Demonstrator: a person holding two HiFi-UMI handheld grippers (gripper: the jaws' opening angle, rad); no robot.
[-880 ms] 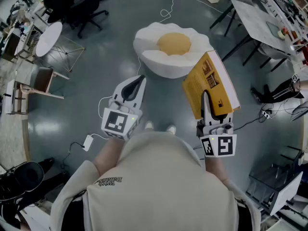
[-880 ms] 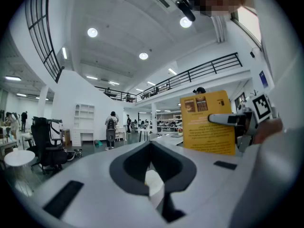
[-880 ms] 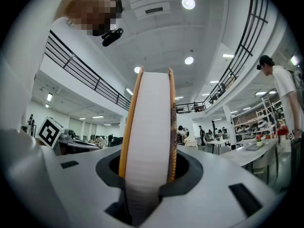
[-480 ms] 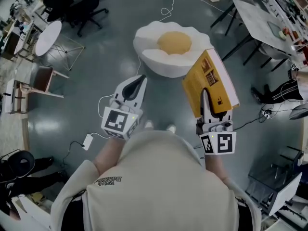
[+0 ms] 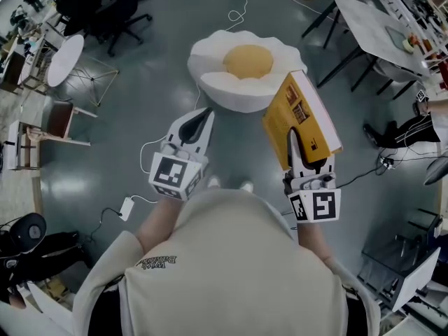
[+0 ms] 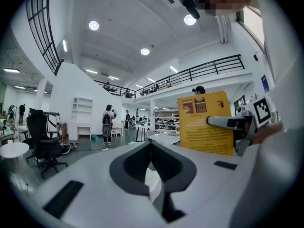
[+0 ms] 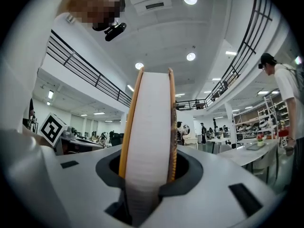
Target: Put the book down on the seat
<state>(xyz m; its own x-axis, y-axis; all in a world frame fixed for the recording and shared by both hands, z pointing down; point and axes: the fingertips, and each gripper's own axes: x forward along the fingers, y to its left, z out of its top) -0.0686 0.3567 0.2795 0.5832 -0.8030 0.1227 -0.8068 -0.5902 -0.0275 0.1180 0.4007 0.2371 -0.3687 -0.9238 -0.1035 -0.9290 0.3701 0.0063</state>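
Observation:
The seat (image 5: pixel 238 82) is a white floor cushion shaped like a fried egg with a yellow dome, on the grey floor ahead of me. A thick yellow book (image 5: pixel 301 117) stands on edge in the air to the seat's right and nearer to me. My right gripper (image 5: pixel 295 145) is shut on its lower end. The right gripper view shows the book's white page block (image 7: pixel 147 127) between the jaws. The left gripper (image 5: pixel 201 120) hovers to the left, shut and holding nothing. The left gripper view catches the book's cover (image 6: pixel 204 127).
A black office chair (image 5: pixel 105 5) and a round white side table (image 5: pixel 63 54) stand at the left. Tables with black legs (image 5: pixel 378 26) and a seated person's legs (image 5: pixel 399 131) are at the right. Cables (image 5: pixel 150 152) and a power adapter (image 5: pixel 128 206) lie on the floor.
The book and right gripper have shifted slightly left and up in the head view, as has the seat. The left gripper holds its place.

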